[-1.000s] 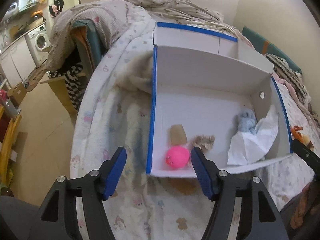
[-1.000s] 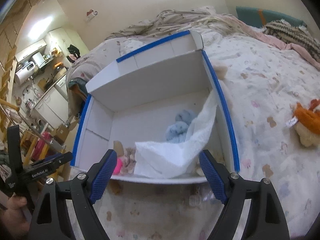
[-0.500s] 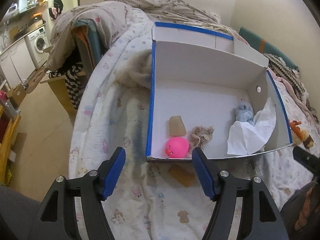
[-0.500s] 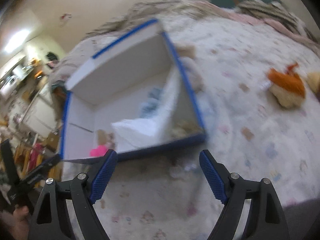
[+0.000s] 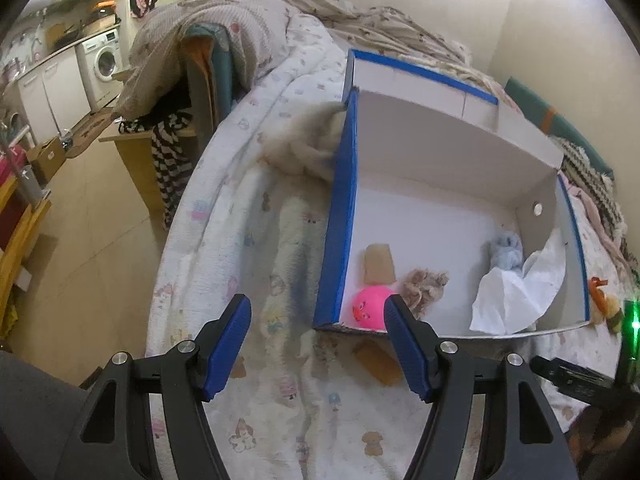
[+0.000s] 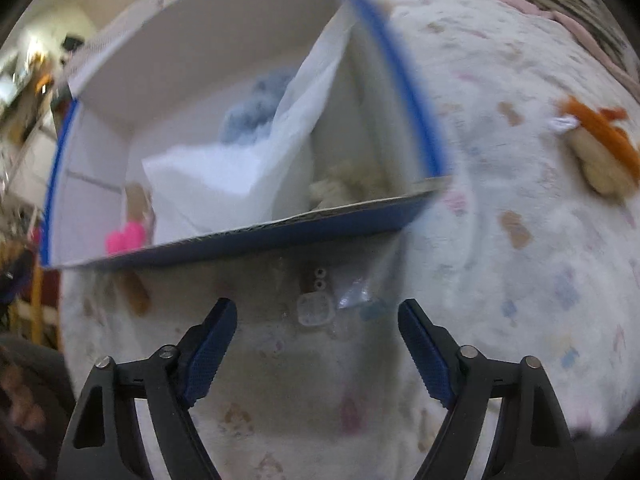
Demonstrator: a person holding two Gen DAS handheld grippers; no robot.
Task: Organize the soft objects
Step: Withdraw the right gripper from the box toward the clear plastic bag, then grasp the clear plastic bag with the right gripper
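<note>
A white cardboard box with blue-taped edges point(image 5: 340, 216) point(image 6: 384, 40) lies open on the bed. Inside it are a pink ball point(image 5: 366, 310) point(image 6: 126, 237), a tan piece point(image 5: 378, 264), a beige fluffy toy point(image 5: 424, 286), a light blue plush point(image 5: 506, 252) point(image 6: 256, 108) and white tissue paper point(image 5: 516, 300) point(image 6: 240, 176). An orange and cream plush point(image 6: 600, 144) point(image 5: 600, 300) lies on the bed right of the box. My left gripper point(image 5: 318, 340) is open and empty in front of the box's left corner. My right gripper point(image 6: 318, 344) is open and empty, low over the bedsheet before the box.
A small clear plastic piece point(image 6: 316, 308) lies on the patterned sheet point(image 6: 520, 280) ahead of the right gripper. A cream fluffy item point(image 5: 308, 148) rests against the box's left wall. A tan patch point(image 5: 378, 362) lies before the box. The bed's left edge drops to the floor point(image 5: 92, 240).
Both grippers have pulled back from the box. The right gripper has swung right and dropped lower toward the sheet; its view is blurred. Both stay open.
</note>
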